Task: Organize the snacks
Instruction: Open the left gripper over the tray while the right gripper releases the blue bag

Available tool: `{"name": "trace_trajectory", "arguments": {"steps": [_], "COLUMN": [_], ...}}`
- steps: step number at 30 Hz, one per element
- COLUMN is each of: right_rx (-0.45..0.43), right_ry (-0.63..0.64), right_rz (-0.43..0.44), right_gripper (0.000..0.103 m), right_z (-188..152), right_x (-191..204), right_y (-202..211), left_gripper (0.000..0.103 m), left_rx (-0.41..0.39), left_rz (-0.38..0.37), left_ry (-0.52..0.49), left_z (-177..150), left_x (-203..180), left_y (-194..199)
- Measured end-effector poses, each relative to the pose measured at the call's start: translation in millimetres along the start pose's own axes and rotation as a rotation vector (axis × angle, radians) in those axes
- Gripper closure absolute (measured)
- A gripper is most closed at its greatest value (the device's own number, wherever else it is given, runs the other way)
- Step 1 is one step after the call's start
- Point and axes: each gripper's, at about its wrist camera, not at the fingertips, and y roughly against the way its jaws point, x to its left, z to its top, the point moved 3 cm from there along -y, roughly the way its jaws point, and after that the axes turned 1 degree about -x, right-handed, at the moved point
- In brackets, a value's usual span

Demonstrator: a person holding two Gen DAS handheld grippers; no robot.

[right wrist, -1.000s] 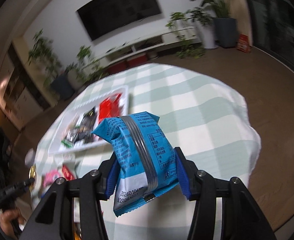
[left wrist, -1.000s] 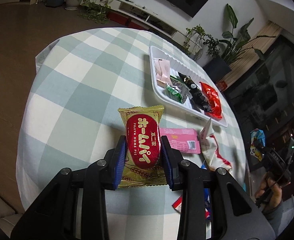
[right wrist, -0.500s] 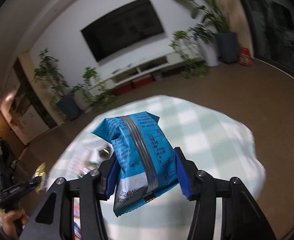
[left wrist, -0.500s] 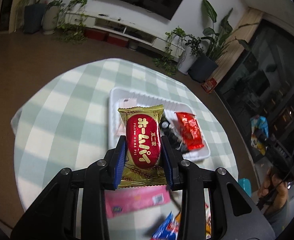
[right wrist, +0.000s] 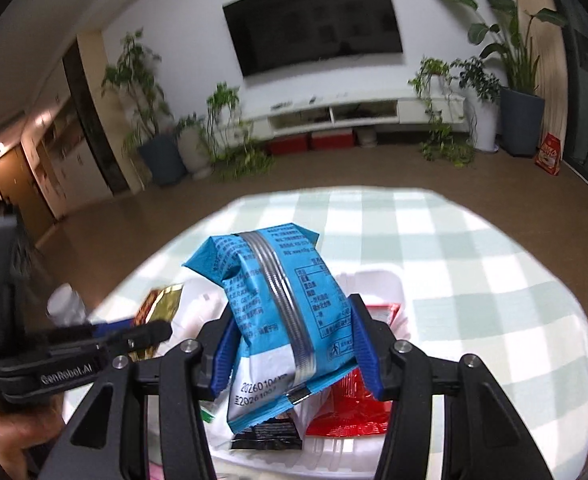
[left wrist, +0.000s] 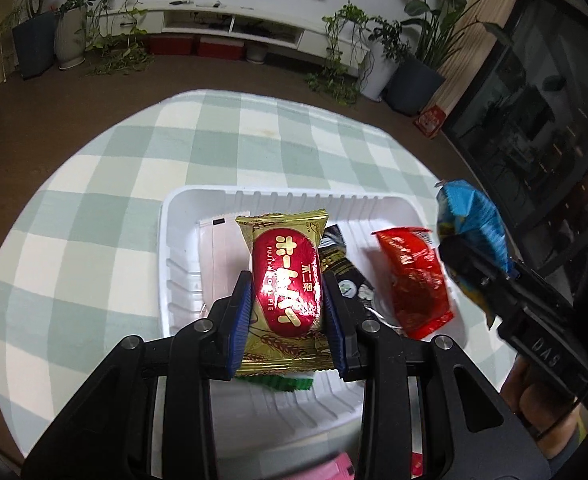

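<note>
I saw the white tray holding red, black and pink packets; left gripper clamped the gold-red pie pack, right gripper clamped the blue snack bag.

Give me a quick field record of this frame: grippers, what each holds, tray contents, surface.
left gripper: shut on gold-and-red snack, above the tray
right gripper: shut on blue packet, above the tray
tray: white, ribbed
in tray: red packet, black packet, pale pink packet, green packet
surface: green-and-white checked tablecloth
</note>
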Motion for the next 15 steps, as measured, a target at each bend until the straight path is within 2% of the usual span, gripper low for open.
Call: {"name": "trace_trajectory", "arguments": {"steps": [6, 15], "right_rx": [0.093, 0.102], "right_ry": [0.090, 0.168], "right_rz": [-0.040, -0.079], "right_gripper": [0.049, 0.048], "right_z": [-22, -34], "right_x": [3, 9], "right_y": [-32, -45], "left_gripper": [0.072, 0.072], "left_rx": [0.038, 0.074], "left_rz": [0.024, 0.066], "left_ry": [-0.035, -0.081], "left_z": [-4, -11], "left_x": [-2, -10], "left_y": [-34, -60]}}
